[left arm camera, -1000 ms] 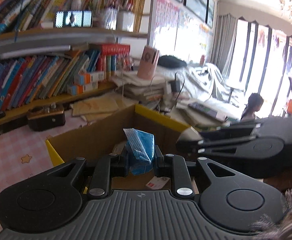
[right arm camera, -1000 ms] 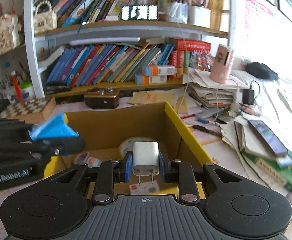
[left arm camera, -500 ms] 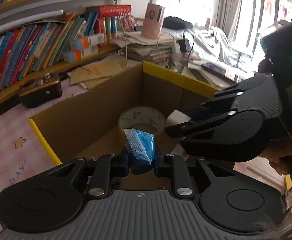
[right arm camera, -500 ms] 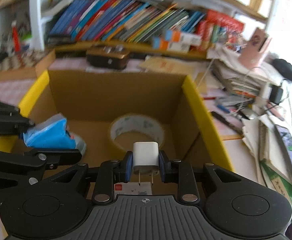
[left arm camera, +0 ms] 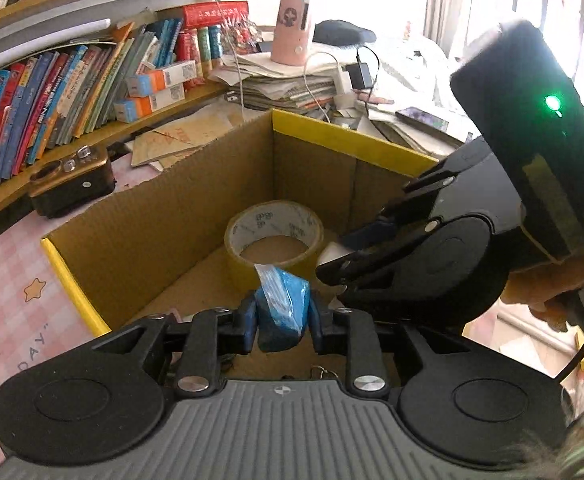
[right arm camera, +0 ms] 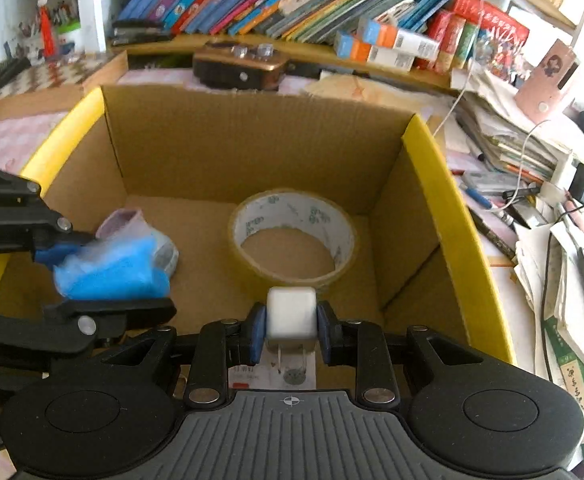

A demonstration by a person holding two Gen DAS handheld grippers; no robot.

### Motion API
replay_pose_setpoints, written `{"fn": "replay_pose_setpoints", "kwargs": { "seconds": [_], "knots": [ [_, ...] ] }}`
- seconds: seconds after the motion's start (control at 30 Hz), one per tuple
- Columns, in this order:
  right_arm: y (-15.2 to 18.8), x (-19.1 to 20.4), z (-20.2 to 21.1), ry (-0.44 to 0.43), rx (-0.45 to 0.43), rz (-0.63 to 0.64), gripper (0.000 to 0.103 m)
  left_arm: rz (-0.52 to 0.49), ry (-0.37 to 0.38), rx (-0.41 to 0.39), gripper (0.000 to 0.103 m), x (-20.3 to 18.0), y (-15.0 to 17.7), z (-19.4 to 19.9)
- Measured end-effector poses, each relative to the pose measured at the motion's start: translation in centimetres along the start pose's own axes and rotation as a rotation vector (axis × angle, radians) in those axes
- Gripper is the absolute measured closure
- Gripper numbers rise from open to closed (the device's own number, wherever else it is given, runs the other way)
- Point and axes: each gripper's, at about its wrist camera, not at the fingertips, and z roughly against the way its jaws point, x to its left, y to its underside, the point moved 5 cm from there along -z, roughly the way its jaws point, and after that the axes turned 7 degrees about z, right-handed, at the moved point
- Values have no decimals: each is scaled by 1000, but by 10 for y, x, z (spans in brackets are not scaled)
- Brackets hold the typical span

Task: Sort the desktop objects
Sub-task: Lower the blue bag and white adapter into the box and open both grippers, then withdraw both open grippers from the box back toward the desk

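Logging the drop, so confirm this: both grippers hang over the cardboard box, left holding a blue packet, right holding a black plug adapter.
One detail is off: the right gripper holds a white plug adapter, not black, as the right wrist view shows. The rest stands.

The printed card [right arm camera: 273,374] lies half hidden under the white charger [right arm camera: 292,312] — its text too blurred to read.
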Motion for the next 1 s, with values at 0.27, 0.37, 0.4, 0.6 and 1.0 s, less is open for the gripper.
{"fn": "replay_pose_setpoints", "kwargs": {
  "seconds": [0.27,0.37,0.4,0.6,1.0],
  "knots": [
    [4,-10,24,5,-69,-89,75,34,-13,-98,36,-1,-3,30],
    [5,-10,43,27,-124,-103,74,41,-34,-149,28,-2,-5,46],
    [4,-10,49,38,-144,-105,74,43,-40,-163,27,-3,-5,51],
    [11,-9,92,93,-258,-156,69,78,-49,-248,18,-9,-5,83],
    [50,0,151,157,-337,-256,62,103,-56,-307,13,-26,24,142]
  ]
}}
